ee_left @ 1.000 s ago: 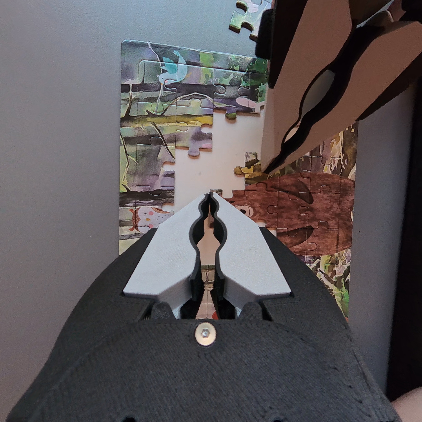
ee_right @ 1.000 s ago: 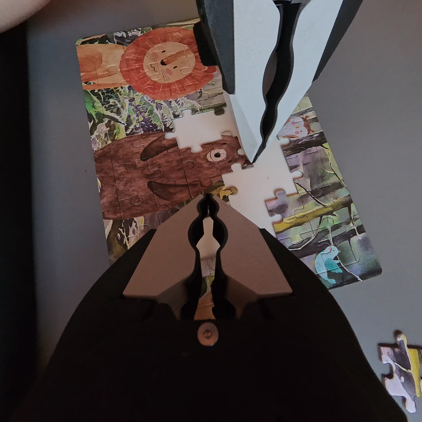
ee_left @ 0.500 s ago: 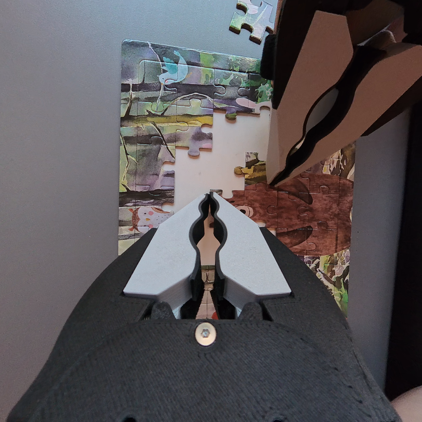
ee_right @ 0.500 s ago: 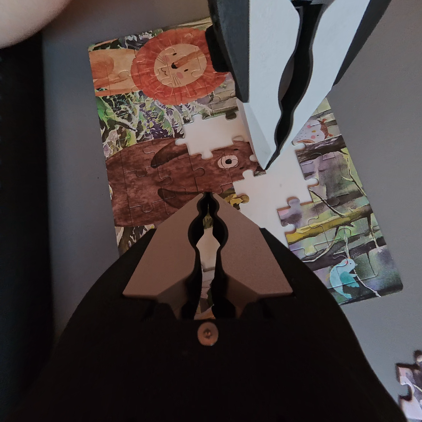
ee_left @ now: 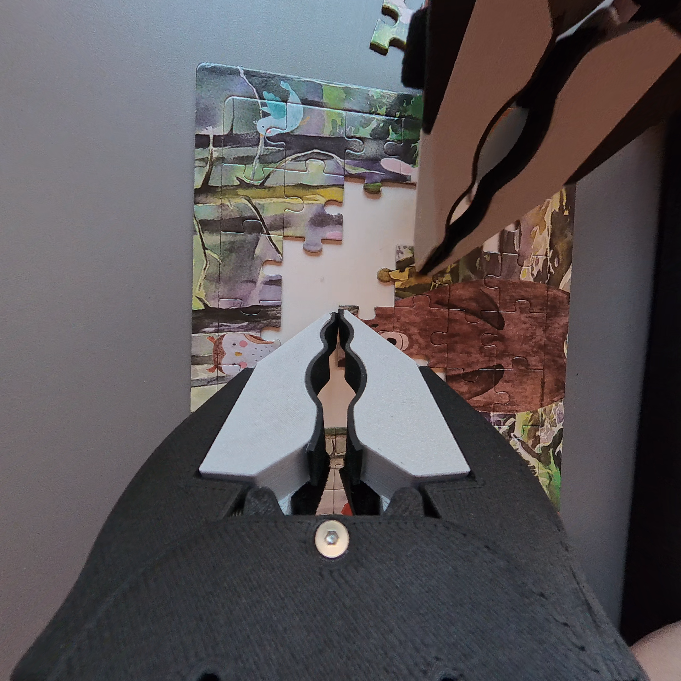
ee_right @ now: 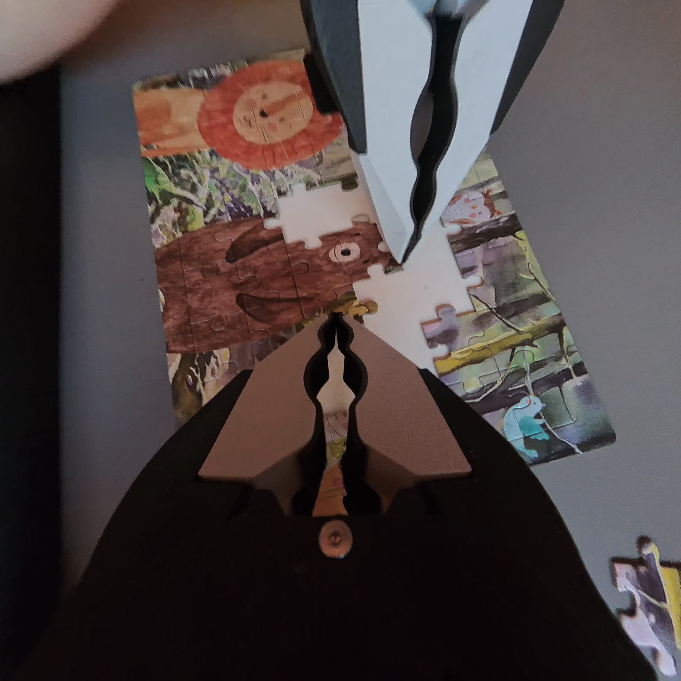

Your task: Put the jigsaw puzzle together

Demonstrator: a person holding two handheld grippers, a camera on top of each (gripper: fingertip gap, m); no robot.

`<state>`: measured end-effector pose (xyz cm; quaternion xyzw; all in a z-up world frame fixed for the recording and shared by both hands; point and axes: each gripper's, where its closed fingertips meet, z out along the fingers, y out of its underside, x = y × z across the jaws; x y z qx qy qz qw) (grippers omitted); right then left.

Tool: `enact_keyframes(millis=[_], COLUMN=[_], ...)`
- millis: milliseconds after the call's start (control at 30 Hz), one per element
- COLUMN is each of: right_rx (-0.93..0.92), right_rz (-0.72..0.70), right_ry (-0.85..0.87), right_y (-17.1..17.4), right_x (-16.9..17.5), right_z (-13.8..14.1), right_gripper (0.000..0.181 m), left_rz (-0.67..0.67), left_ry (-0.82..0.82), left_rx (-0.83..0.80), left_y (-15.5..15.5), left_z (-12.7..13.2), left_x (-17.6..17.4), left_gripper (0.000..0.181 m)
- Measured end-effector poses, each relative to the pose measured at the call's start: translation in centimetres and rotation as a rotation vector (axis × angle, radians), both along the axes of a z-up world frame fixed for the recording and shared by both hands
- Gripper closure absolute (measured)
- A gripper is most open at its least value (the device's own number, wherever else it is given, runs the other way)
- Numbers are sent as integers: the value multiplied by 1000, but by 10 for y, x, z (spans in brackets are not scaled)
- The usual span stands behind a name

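In the left wrist view, the left gripper (ee_left: 338, 314) is closed and empty, its tip at the 6 o'clock edge of the white gap (ee_left: 331, 280) in the jigsaw puzzle (ee_left: 239, 228). A loose piece (ee_left: 390, 33) lies at 1 o'clock.

In the right wrist view, the right gripper (ee_right: 336, 316), also closed and empty, is nearer to the loose piece (ee_right: 648, 604) at 4 o'clock.

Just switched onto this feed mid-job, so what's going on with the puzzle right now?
A person is working a mostly assembled animal jigsaw puzzle with two handheld grippers. Both are shut and hold no piece. The left gripper has its tips by the brown bear's face; the right gripper points at the yellow-green piece bordering the big white gap. A smaller gap also remains, and loose pieces lie off the board.
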<state>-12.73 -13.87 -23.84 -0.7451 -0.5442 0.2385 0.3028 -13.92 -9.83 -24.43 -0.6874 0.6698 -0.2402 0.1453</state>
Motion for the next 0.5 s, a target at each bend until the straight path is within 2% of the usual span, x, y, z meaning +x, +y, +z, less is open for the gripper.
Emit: enact_keyframes(millis=[500], right_rx=[105], right_rz=[-1], right_ry=[-103], right_y=[-3], right_x=[3], right_z=[-5], right_gripper=[181], left_rz=[4], left_ry=[-2], left_rx=[3], left_y=[0], left_z=[0], left_x=[0], left_gripper=[181])
